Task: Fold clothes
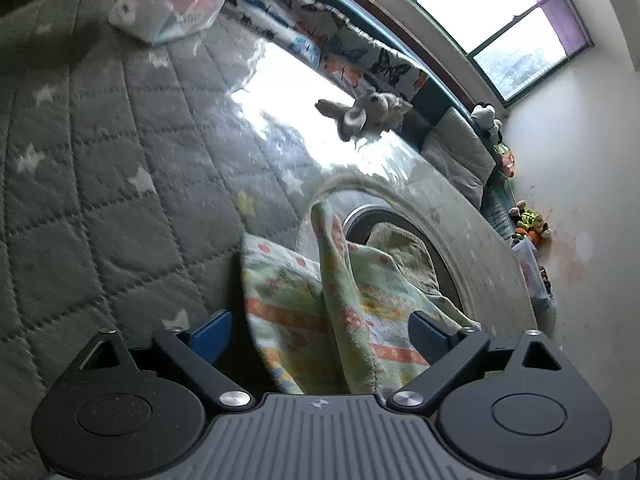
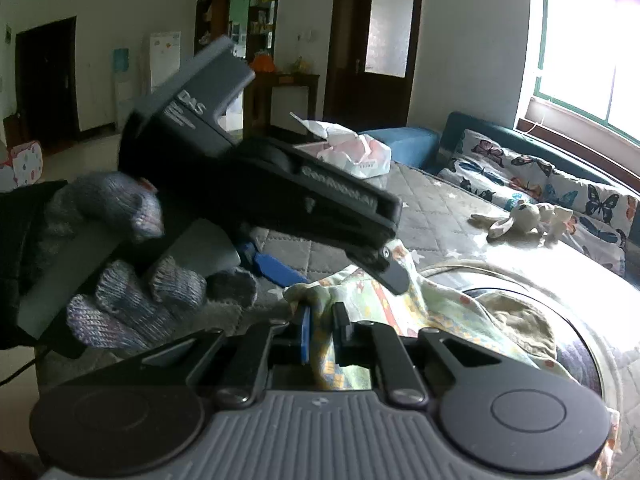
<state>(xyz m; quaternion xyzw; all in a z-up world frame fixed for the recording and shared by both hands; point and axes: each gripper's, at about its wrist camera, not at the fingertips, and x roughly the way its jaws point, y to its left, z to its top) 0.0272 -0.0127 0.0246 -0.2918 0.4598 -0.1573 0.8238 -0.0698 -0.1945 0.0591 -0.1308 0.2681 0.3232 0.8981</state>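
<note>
Patterned garment point(image 1: 320, 312), one only, bunched on quilted bed point(image 1: 100, 160) beside a round basket point(image 1: 460, 240) holding a beige cloth point(image 1: 404, 256). Left gripper point(image 1: 320, 336): fingers spread wide either side of a raised fold, gripping nothing. Right gripper point(image 2: 322, 332): fingers pinching an edge of the same garment point(image 2: 400, 304). Risk, likely: thin edge sliding out of the right pinch if pulled sideways; left fingers closing on two layers, spoiling the fold. Two grippers, one plush toy point(image 1: 368, 112).

Home living room, quilted star-print sofa bed point(image 1: 100, 168), butterfly cushions point(image 2: 532, 180), stuffed rabbit point(image 2: 516, 216), bookshelf point(image 2: 260, 12)
</note>
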